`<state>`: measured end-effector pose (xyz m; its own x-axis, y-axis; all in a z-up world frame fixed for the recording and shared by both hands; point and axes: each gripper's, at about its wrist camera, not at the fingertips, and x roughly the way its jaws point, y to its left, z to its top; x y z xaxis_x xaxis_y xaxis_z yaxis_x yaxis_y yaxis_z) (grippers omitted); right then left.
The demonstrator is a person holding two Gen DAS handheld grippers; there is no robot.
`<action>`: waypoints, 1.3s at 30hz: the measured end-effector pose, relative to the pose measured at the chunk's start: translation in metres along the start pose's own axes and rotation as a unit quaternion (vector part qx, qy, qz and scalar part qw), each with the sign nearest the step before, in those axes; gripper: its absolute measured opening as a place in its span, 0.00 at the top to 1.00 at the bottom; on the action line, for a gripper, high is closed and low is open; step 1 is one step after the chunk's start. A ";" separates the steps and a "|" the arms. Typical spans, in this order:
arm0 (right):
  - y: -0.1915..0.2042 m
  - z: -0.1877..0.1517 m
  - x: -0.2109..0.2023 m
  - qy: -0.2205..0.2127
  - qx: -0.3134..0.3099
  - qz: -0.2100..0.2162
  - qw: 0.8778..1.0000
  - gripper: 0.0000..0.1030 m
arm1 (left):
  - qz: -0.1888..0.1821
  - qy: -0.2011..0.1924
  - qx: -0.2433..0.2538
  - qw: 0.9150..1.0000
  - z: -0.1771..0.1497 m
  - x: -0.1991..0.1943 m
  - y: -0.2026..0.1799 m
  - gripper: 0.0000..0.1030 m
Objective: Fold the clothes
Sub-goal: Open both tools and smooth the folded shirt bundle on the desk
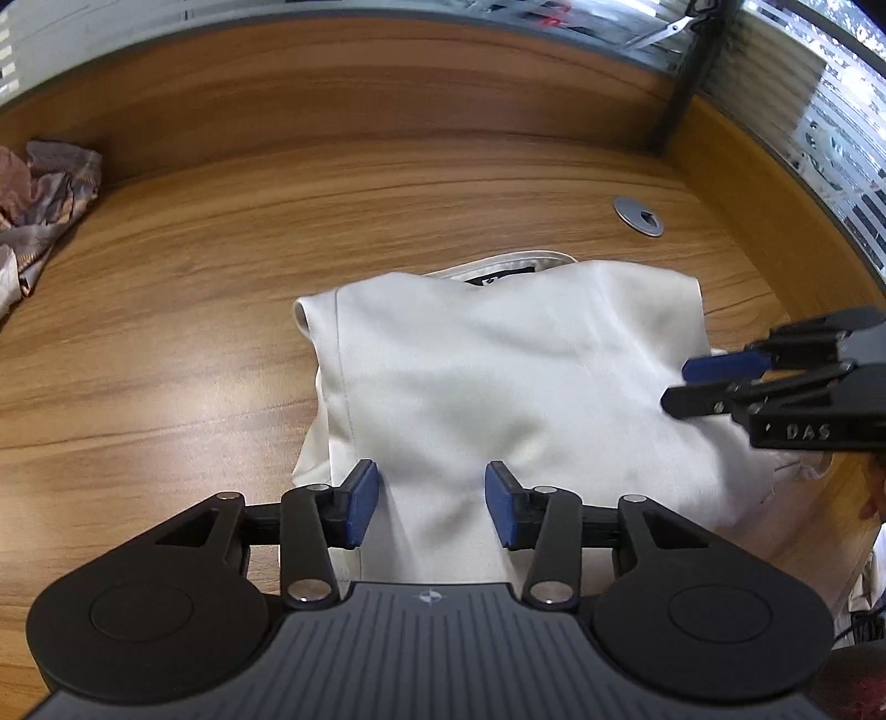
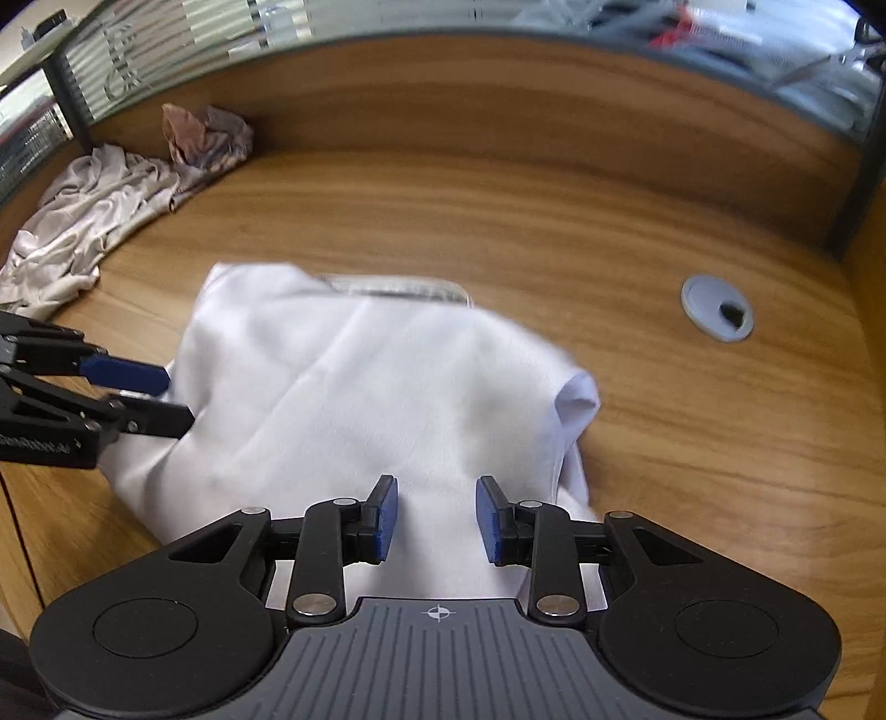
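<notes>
Though folded, white garment (image 1: 498,365) rumpled.

The worktop (image 1: 387,183) is wood-grain laminate in a warm brown, smooth with a faint sheen, and the same finish runs up its raised back edge. The white garment (image 1: 498,387) is a soft, smooth cloth with a slight satin lustre and stitched hems. The left hand-held gripper (image 1: 431,509) is matt black plastic with shiny metal pivot pins, a ribbed grey plastic body and blue, finely textured pads (image 1: 362,501); the right hand-held gripper (image 2: 436,518) looks the same. The cable grommet (image 2: 717,307) is smooth grey plastic. The crumpled beige cloth (image 2: 83,227) is glossy and silky, the brownish patterned cloth (image 2: 205,138) thin and wrinkled. The partition (image 2: 221,33) is frosted, striped glass.
</notes>
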<state>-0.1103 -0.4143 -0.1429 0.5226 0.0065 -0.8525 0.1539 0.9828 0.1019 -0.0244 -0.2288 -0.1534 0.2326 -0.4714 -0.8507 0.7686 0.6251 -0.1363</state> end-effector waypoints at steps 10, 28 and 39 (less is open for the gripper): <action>0.008 0.007 -0.027 -0.016 -0.012 0.014 1.000 0.60 | 0.005 -0.013 -0.028 1.000 0.000 -0.026 0.014 0.46; 0.068 -0.010 -0.042 -0.015 -0.099 0.080 0.992 0.45 | 0.059 -0.027 -0.111 0.992 -0.061 -0.076 0.047 0.16; 0.069 -0.022 -0.056 -0.039 -0.101 0.059 0.992 0.16 | 0.082 -0.044 -0.138 0.986 -0.085 -0.100 0.041 0.01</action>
<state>-0.1475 -0.3423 -0.0990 0.5910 0.1165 -0.7983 -0.0791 0.9931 0.0864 -0.0668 -0.1028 -0.1168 0.4007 -0.3934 -0.8274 0.5270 0.8377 -0.1431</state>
